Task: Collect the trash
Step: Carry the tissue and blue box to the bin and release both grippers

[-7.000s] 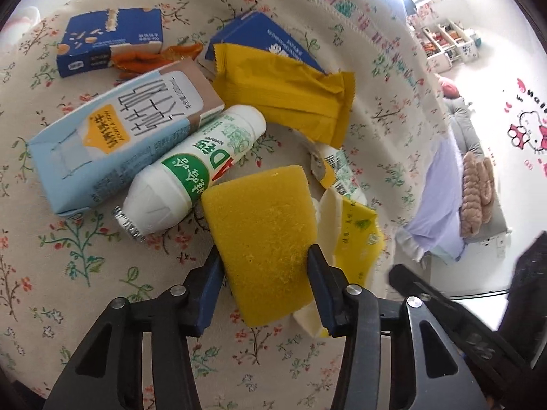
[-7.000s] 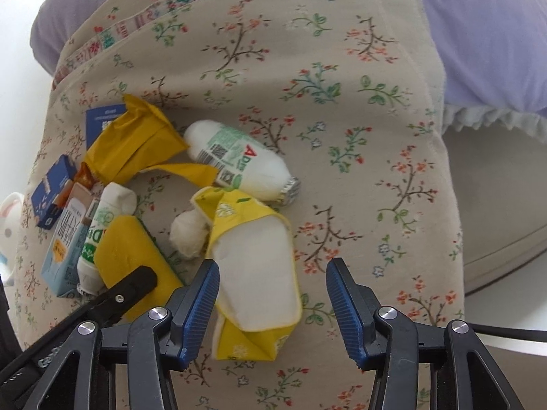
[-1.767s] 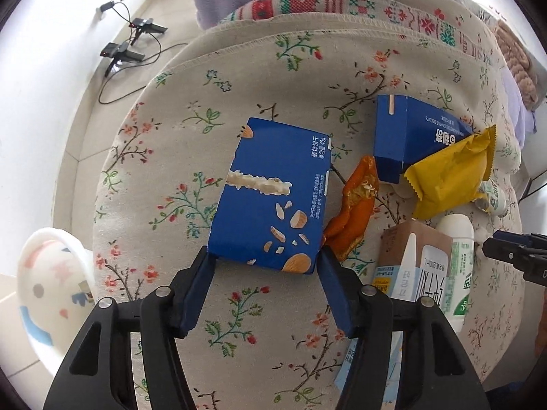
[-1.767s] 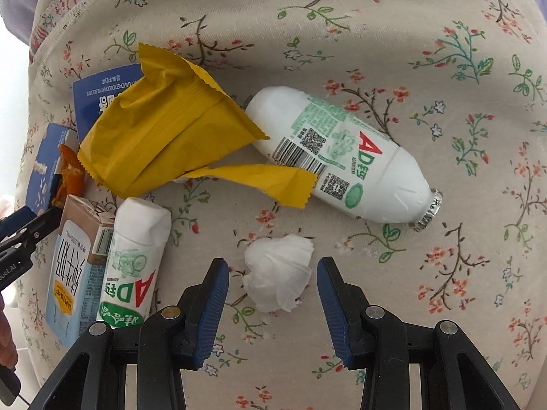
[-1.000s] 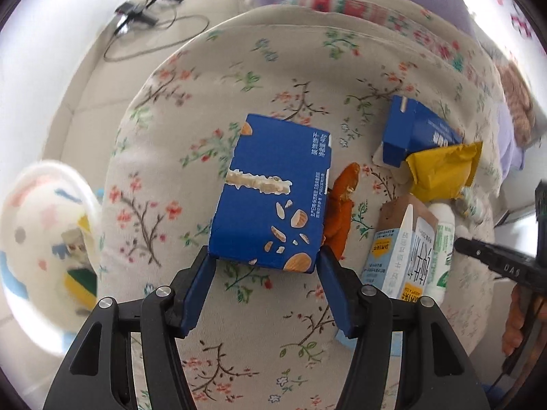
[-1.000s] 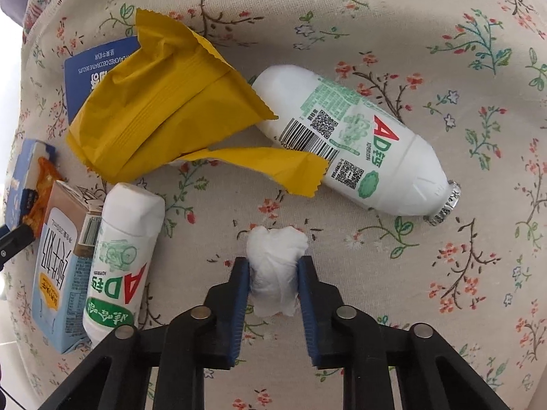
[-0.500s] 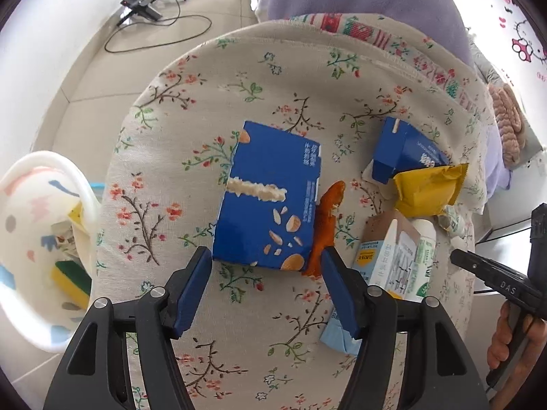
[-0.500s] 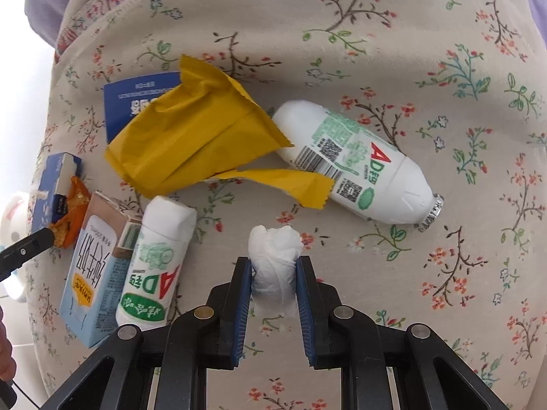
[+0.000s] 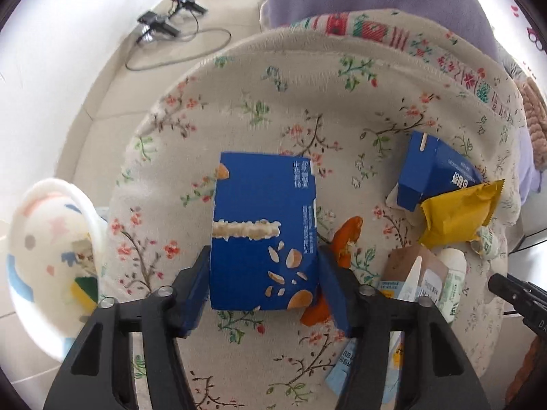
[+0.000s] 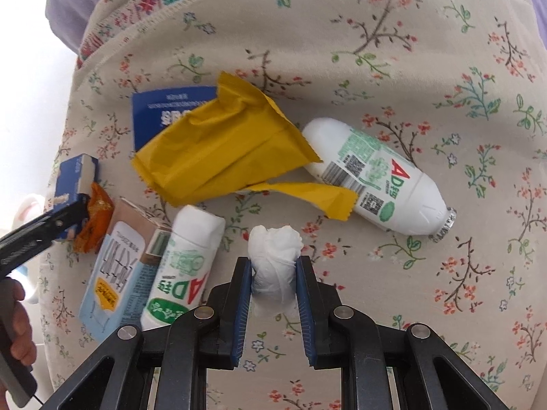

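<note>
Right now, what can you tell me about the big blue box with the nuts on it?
The big blue cardboard box is flat and rectangular, printed with a pale oat bar, scattered nuts and white writing. It lies face up on the flowery tablecloth. The left gripper is shut on its near end, one finger on each side. A crumpled orange wrapper sits right against its right edge.

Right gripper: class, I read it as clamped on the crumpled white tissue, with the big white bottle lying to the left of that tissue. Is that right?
Not quite. The right gripper is indeed shut on the tissue, but the big white bottle lies up and to the right of the tissue, not left. The right wrist view shows this; a smaller white bottle lies on the tissue's left.
</note>
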A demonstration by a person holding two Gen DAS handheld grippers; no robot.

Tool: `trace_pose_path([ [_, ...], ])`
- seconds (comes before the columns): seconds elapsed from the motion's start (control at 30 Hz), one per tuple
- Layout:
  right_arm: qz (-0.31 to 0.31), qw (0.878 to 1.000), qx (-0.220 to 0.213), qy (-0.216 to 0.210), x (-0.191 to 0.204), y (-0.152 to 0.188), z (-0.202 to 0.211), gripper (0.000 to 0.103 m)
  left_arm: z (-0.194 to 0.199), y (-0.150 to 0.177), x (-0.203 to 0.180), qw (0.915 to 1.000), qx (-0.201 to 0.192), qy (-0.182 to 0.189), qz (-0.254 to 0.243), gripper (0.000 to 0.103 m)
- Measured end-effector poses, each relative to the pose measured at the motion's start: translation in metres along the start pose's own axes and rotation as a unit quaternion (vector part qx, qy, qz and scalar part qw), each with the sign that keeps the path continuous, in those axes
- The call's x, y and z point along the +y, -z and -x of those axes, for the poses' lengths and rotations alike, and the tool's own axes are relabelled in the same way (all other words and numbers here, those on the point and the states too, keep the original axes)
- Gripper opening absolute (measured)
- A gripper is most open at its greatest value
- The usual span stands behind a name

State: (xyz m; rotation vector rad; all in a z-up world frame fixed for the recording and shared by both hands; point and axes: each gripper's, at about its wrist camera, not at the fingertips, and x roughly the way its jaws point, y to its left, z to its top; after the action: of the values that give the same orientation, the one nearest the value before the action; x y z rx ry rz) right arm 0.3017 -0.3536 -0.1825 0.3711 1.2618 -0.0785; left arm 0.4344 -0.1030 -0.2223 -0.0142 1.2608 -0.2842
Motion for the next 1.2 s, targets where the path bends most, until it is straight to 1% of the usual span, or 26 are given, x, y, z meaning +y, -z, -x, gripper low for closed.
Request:
trace_pose_path([
  [0.13, 0.0, 1.0, -0.011, -0.012, 0.004, -0.002, 0.006, 0.023, 0.011, 0.0, 0.016, 0.9997, -0.016, 0.005, 0.019, 0.061],
  [0.3, 0.001, 0.999, -0.029, -0.025, 0.013, -0.004, 0.013, 0.023, 0.038, 0.003, 0.035, 0.9985, -0.038, 0.02, 0.035, 0.061],
  [0.43, 0.007, 0.998, -0.041, -0.041, 0.027, -0.005, 0.019, 0.023, 0.052, 0.008, 0.056, 0.9973, -0.038, 0.026, 0.057, 0.062],
  [0.5, 0.009, 0.997, -0.045, -0.056, 0.037, -0.005, 0.02, 0.023, 0.06, 0.014, 0.07, 0.9961, -0.039, 0.024, 0.076, 0.062],
  [0.57, 0.012, 0.996, -0.05, -0.08, 0.05, -0.005, 0.022, 0.023, 0.064, 0.016, 0.087, 0.9947, -0.04, 0.016, 0.094, 0.062],
  [0.63, 0.018, 0.994, -0.053, -0.093, 0.064, -0.005, 0.021, 0.023, 0.068, 0.021, 0.102, 0.9931, -0.042, 0.008, 0.109, 0.062],
  [0.77, 0.035, 0.992, -0.06, -0.108, 0.097, -0.001, 0.016, 0.023, 0.072, 0.032, 0.143, 0.9887, -0.04, -0.015, 0.144, 0.062],
  [0.9, 0.057, 0.989, -0.06, -0.126, 0.134, 0.004, 0.006, 0.024, 0.067, 0.038, 0.176, 0.9853, -0.029, -0.031, 0.166, 0.062],
  [0.97, 0.067, 0.987, -0.055, -0.136, 0.151, 0.007, -0.001, 0.024, 0.062, 0.042, 0.191, 0.9834, -0.026, -0.032, 0.177, 0.062],
  [1.03, 0.075, 0.985, -0.049, -0.15, 0.171, 0.009, -0.009, 0.024, 0.056, 0.044, 0.2, 0.9833, -0.018, -0.029, 0.179, 0.062],
  [1.1, 0.085, 0.982, -0.047, -0.159, 0.191, 0.012, -0.019, 0.024, 0.052, 0.045, 0.205, 0.9834, -0.007, -0.038, 0.178, 0.062],
  [1.2, 0.087, 0.979, -0.037, -0.179, 0.217, 0.013, -0.033, 0.024, 0.058, 0.046, 0.207, 0.9839, -0.015, -0.039, 0.173, 0.066],
])
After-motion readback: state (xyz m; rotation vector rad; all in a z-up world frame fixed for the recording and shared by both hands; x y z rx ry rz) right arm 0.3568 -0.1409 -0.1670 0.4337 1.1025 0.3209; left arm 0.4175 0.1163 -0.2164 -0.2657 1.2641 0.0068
